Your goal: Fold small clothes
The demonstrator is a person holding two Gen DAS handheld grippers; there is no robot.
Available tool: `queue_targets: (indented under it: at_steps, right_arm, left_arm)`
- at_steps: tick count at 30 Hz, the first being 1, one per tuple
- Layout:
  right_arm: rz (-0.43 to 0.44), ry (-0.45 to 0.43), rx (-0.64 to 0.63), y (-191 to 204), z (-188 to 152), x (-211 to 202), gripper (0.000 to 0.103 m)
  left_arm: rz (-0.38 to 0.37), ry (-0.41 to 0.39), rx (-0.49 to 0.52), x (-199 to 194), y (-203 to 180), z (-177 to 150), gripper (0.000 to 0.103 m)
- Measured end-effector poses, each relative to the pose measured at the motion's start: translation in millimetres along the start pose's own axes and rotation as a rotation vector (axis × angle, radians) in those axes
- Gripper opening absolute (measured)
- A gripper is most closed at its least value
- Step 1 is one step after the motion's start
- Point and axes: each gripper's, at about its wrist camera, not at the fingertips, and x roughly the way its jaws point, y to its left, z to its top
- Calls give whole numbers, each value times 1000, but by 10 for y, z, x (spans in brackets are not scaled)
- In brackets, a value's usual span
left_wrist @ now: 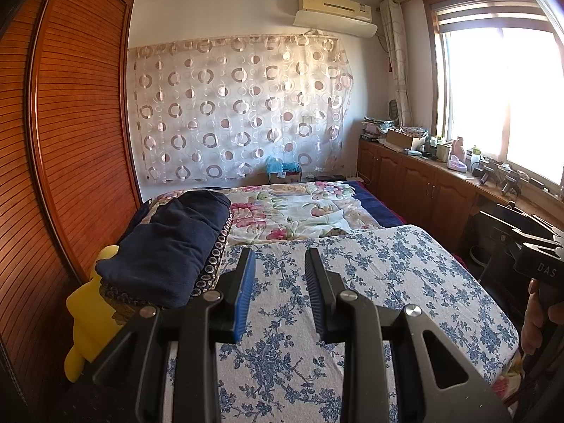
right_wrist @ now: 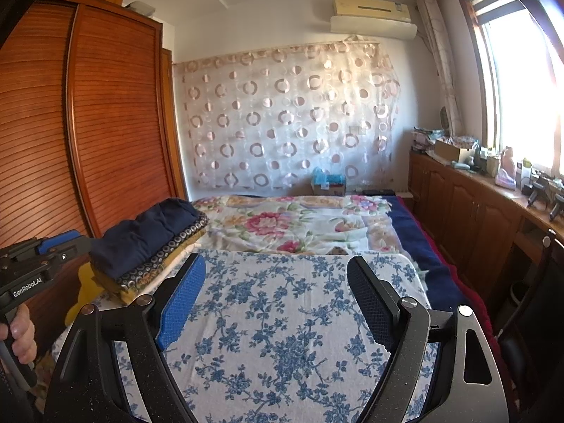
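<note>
Bed (right_wrist: 282,335): folded clothes stack (right_wrist: 148,246) left of both grippers; L (left_wrist: 280,289) narrow, R (right_wrist: 278,299) wide.

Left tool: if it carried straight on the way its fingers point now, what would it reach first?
Probably the blue-flowered cloth spread on the bed, which fills the line ahead of the left tool. The fingers are apart and empty. The folded stack lies off to its left. Depth is unclear.

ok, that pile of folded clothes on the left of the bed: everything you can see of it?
The folded stack sits at the bed's left edge, beside the blue-floral cloth. Top piece is soft navy fabric, folded thick; under it a dark layer with a ring print, then mustard-yellow and white layers. Edges roughly aligned. A yellow plush shows beside and below it. Neither gripper touches it.
</note>
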Motion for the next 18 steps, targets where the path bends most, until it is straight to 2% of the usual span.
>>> queue_targets:
  at_steps: [18]
  right_arm:
    - [-2,0,1,11,0,7,84]
  left_arm:
    - [-1,0,1,4,-4,-14,29]
